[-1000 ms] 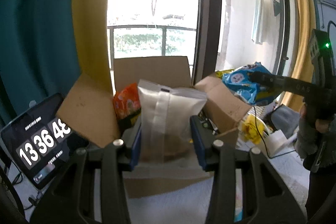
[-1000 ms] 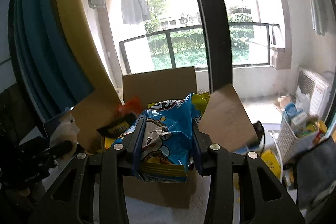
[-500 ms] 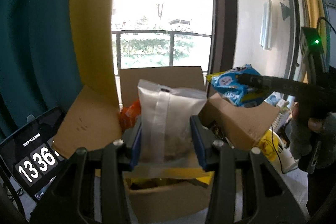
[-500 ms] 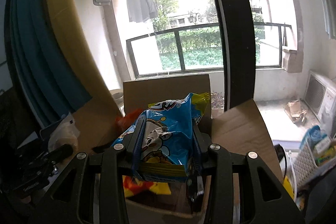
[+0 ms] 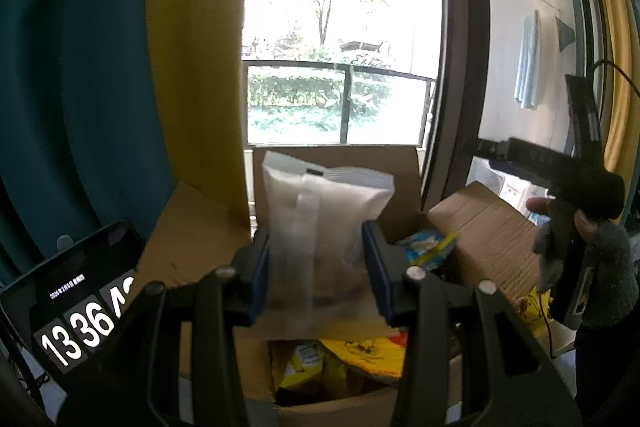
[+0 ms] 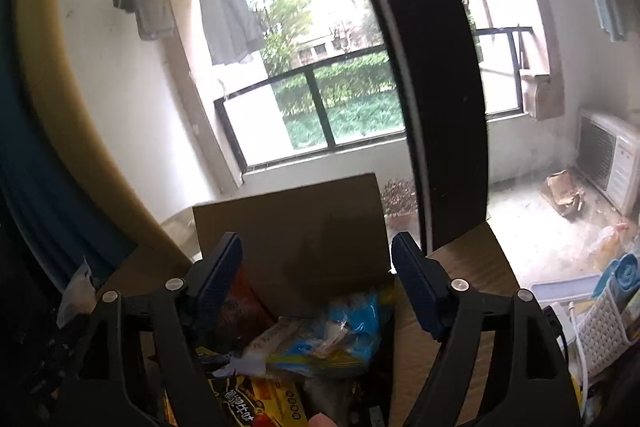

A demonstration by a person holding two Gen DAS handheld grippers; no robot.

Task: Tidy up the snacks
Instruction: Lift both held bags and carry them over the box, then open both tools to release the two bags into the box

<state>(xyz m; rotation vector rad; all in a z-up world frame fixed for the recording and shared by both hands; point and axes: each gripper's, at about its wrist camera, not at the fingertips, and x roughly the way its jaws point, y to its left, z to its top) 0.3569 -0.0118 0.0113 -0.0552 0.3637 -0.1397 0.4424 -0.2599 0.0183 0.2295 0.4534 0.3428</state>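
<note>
Here the open brown cardboard box [image 5: 208, 227] holds a blue-and-yellow snack bag [image 6: 340, 331] among other packets. Above it, the left gripper [image 5: 318, 267] clamps an upright white translucent snack pouch [image 5: 320, 215]; the right gripper [image 6: 316, 267] hangs with jaws apart.

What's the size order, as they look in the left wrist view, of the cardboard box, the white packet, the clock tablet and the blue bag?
1. cardboard box
2. white packet, though it sits nearest the camera, clamped in the left gripper, so it looks enlarged
3. clock tablet, partly cut off
4. blue bag, mostly hidden
</note>
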